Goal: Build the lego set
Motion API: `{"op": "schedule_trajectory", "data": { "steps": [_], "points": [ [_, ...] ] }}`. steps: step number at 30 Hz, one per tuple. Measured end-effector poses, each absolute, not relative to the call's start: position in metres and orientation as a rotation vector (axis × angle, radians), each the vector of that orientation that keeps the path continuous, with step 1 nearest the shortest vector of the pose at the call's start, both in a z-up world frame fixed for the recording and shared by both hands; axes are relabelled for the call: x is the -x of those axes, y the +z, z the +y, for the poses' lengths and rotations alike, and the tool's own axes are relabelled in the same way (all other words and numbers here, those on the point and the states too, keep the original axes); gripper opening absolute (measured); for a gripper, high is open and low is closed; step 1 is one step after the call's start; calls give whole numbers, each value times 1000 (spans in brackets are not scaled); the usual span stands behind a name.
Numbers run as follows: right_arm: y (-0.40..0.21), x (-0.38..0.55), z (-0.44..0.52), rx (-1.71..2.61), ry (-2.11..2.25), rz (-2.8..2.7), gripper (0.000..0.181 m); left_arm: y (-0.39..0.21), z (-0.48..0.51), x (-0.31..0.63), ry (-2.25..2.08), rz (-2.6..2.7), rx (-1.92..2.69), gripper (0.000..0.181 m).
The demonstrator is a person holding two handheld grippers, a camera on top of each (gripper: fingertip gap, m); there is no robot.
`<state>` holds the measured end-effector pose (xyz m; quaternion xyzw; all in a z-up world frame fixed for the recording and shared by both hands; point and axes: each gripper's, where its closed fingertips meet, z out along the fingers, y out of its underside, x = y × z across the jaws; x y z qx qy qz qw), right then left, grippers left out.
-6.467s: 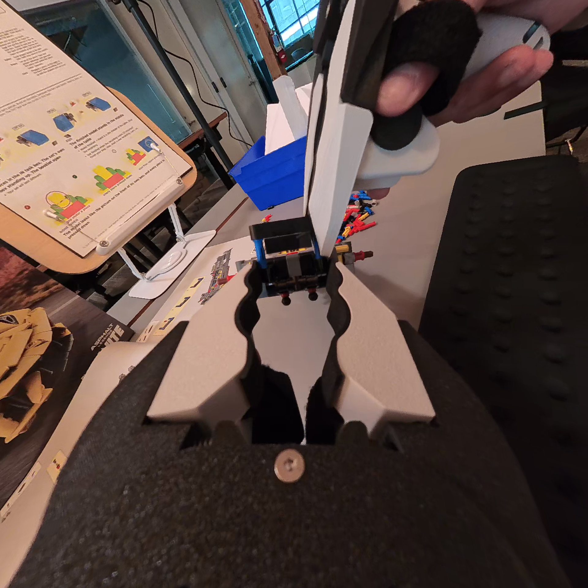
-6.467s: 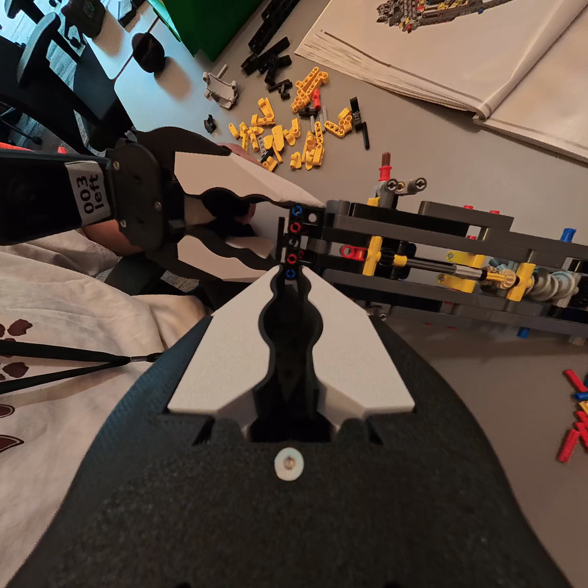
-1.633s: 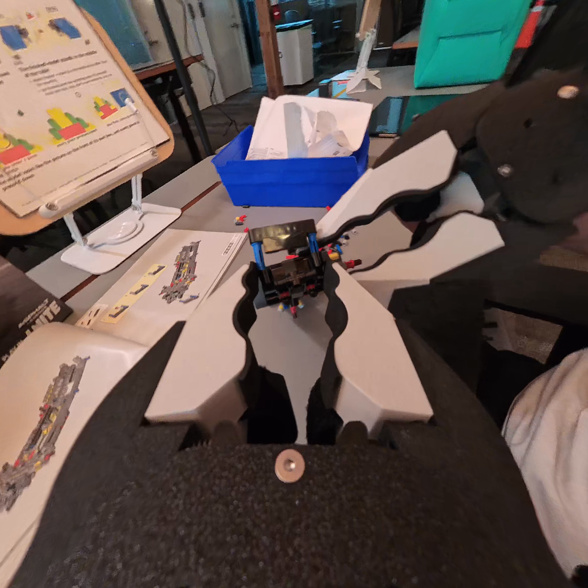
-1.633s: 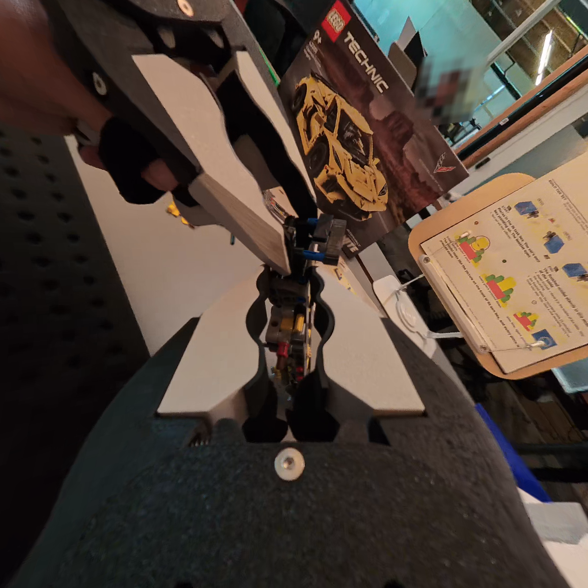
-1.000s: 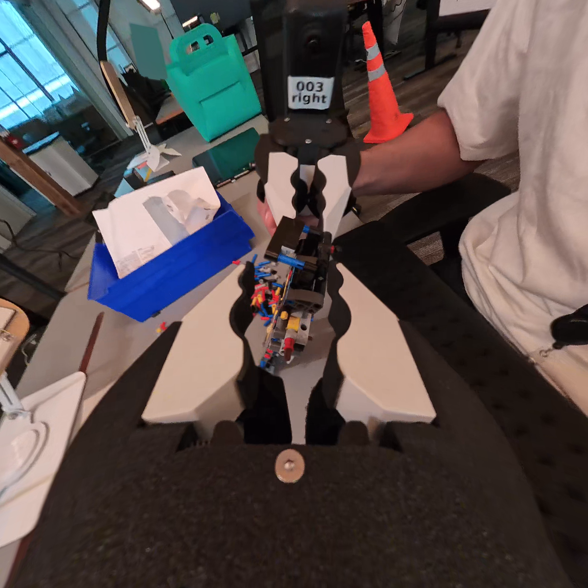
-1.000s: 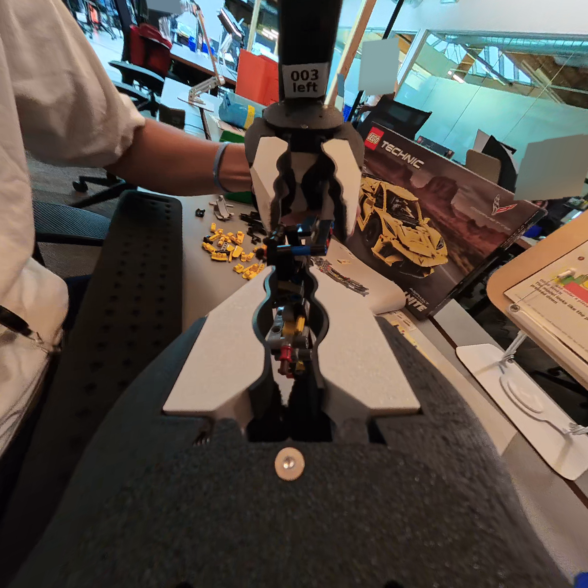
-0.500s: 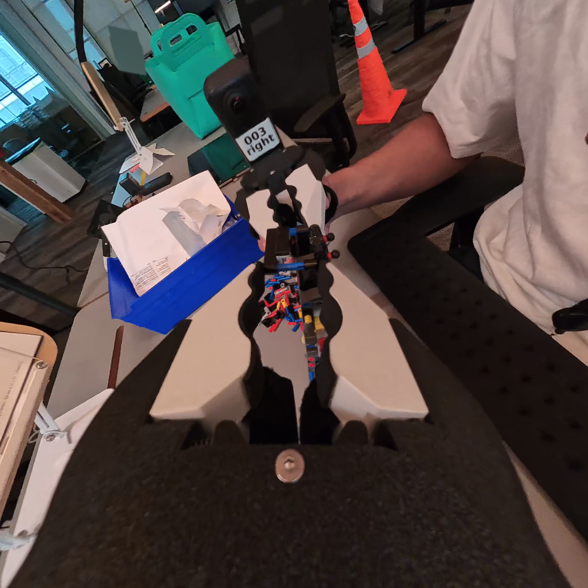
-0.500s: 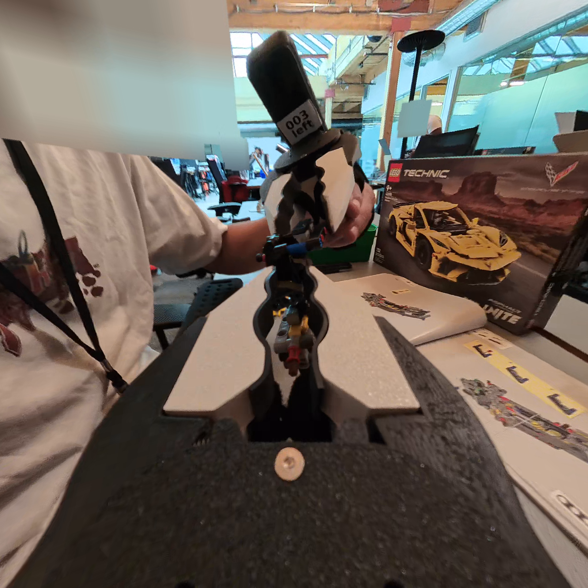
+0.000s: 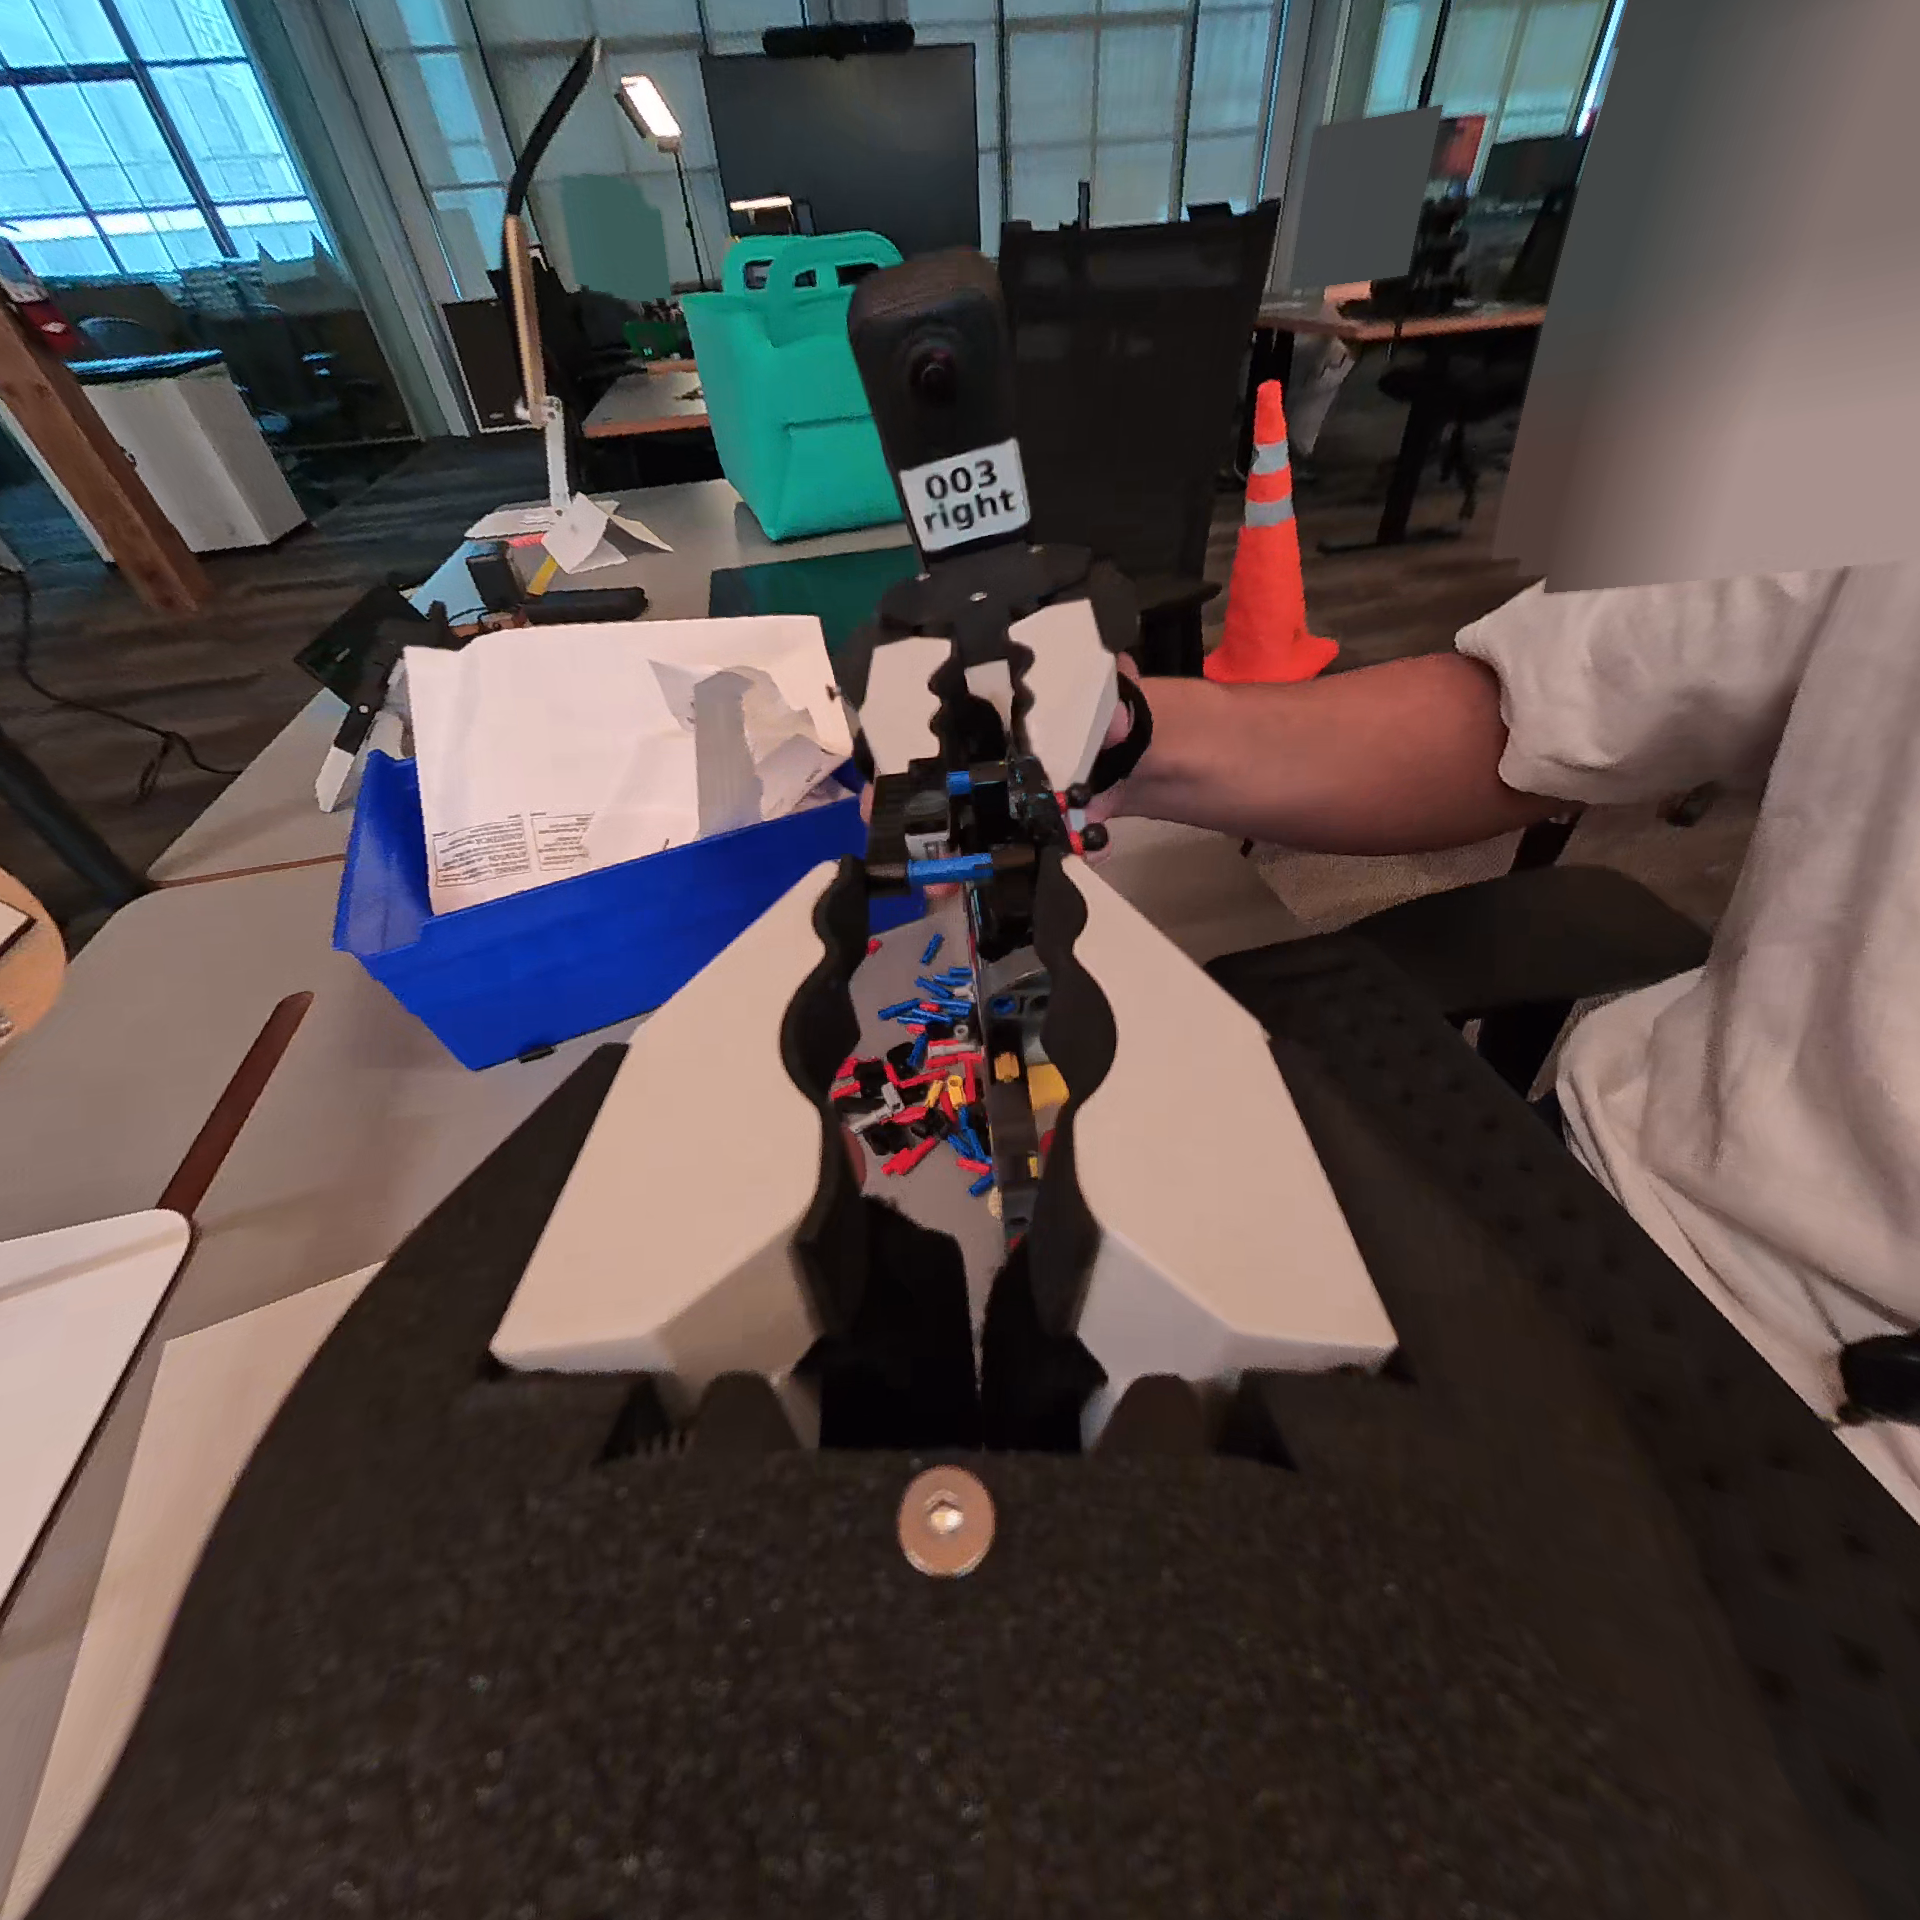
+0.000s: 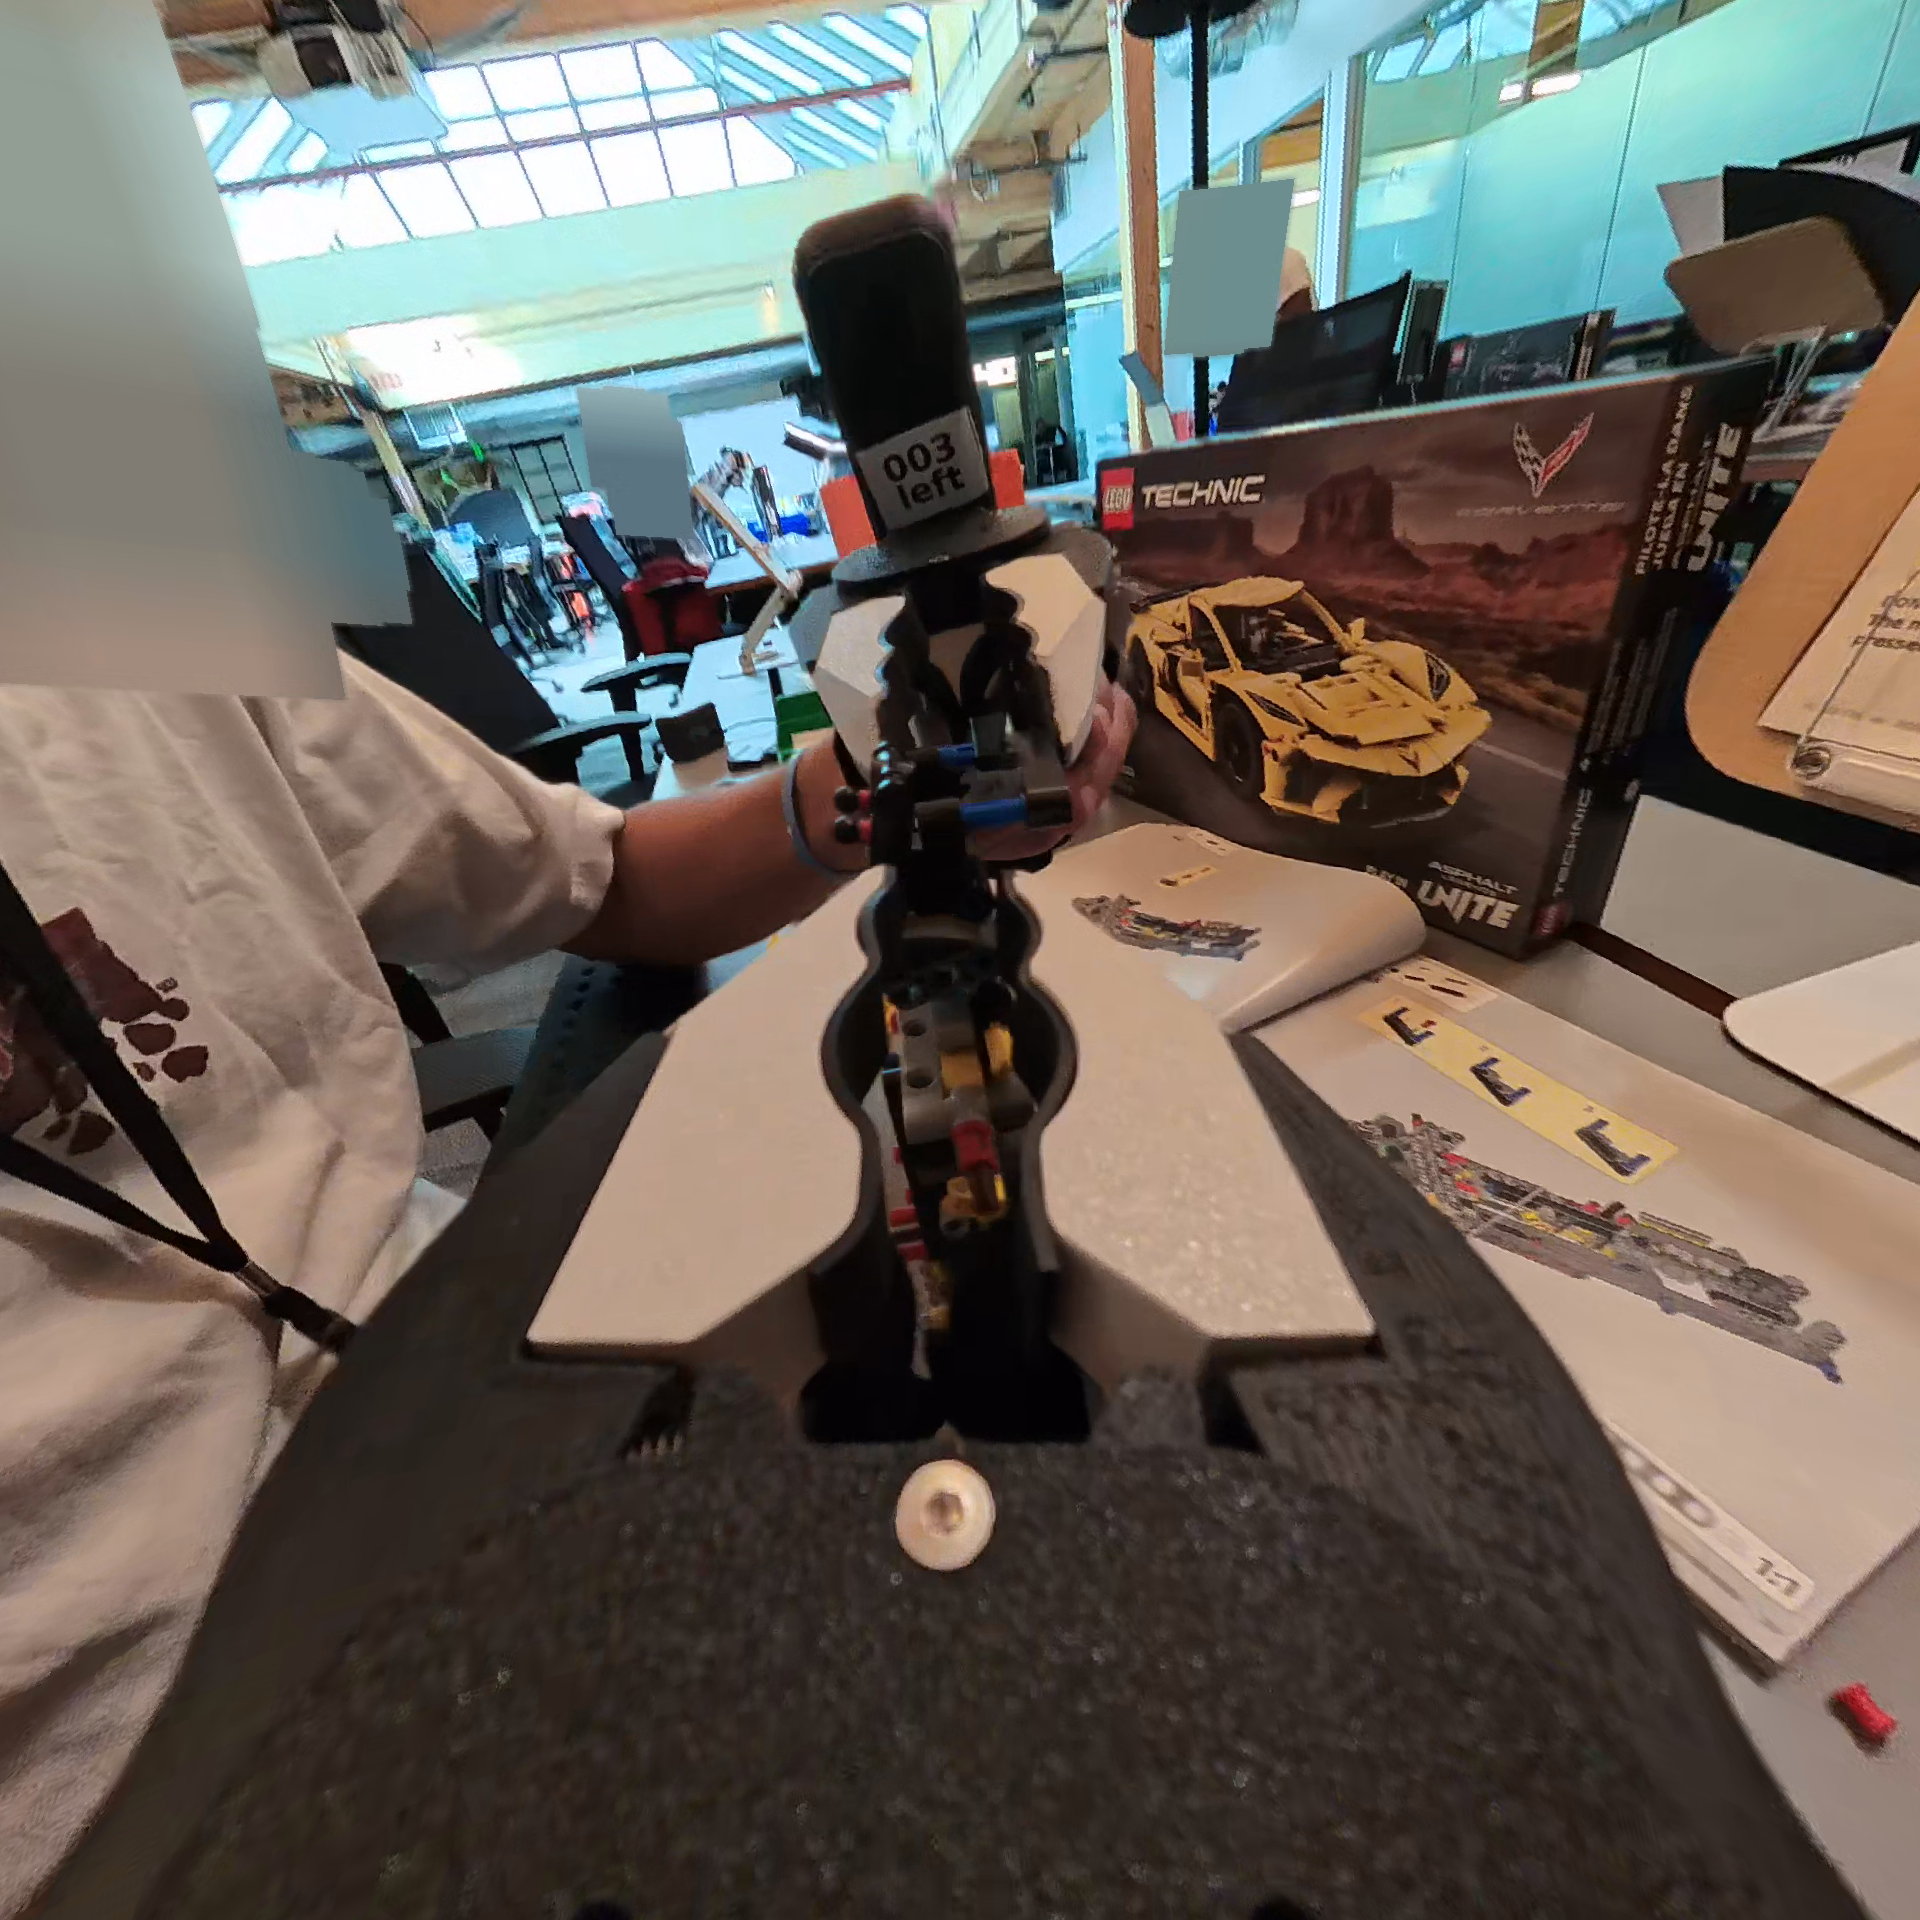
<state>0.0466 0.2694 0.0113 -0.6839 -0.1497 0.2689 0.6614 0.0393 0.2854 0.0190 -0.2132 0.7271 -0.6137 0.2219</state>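
The long lego assembly (image 10: 940, 1101), built of black beams with yellow, red and blue pins, is held in the air above the surface (image 9: 343, 1081) between the two tools, which face each other end to end.

The right tool (image 10: 940, 904) is clenched on the assembly; its two white fingers (image 10: 727, 1174) press against both sides. The same tool appears farther off in the left wrist view (image 9: 971, 769), gripping the far end.

The left tool (image 9: 940, 904) encloses the near end of the assembly (image 9: 1013, 1081), which lies against the inner face of its right-hand finger (image 9: 1195, 1143). A visible gap separates the assembly from the other finger, so the tool stands partly open around the part. In the right wrist view this tool (image 10: 956, 727) sits at the far end of the assembly.

Each tool carries a white label with printed characters on its black camera housing (image 9: 940, 353).

Loose red, blue and black pins (image 9: 914, 1091) lie on the surface below. A blue bin (image 9: 582, 945) holding white paper stands behind them. A printed product box (image 10: 1455, 665) showing a yellow car stands behind an open instruction booklet (image 10: 1558, 1247).
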Motion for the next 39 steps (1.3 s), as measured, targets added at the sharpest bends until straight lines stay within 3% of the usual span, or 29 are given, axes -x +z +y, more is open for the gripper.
{"op": "schedule_trajectory", "data": {
  "steps": [7,10,12,15,21,34,35,39],
  "points": [
    [27,-85,271,1699,250,-382,27,18,299,-51,-1755,1946,671,30],
    [28,-79,277,1820,276,-455,50,18,300,-52,-1782,1936,672,30],
    [18,-68,283,1876,374,-502,56,18,299,-51,-1798,1937,667,30],
    [14,-60,289,1814,478,-541,37,17,301,-51,-1789,1943,662,30],
    [20,-58,291,1672,642,-495,26,17,300,-48,-1822,1957,650,29],
    [18,-61,293,1663,687,-537,24,15,301,-50,-1828,1945,646,29],
    [19,-59,292,1654,702,-545,23,16,301,-51,-1839,1931,643,22],
    [16,-60,295,1665,698,-524,23,14,303,-51,-1825,1926,652,22]
  ]
}}
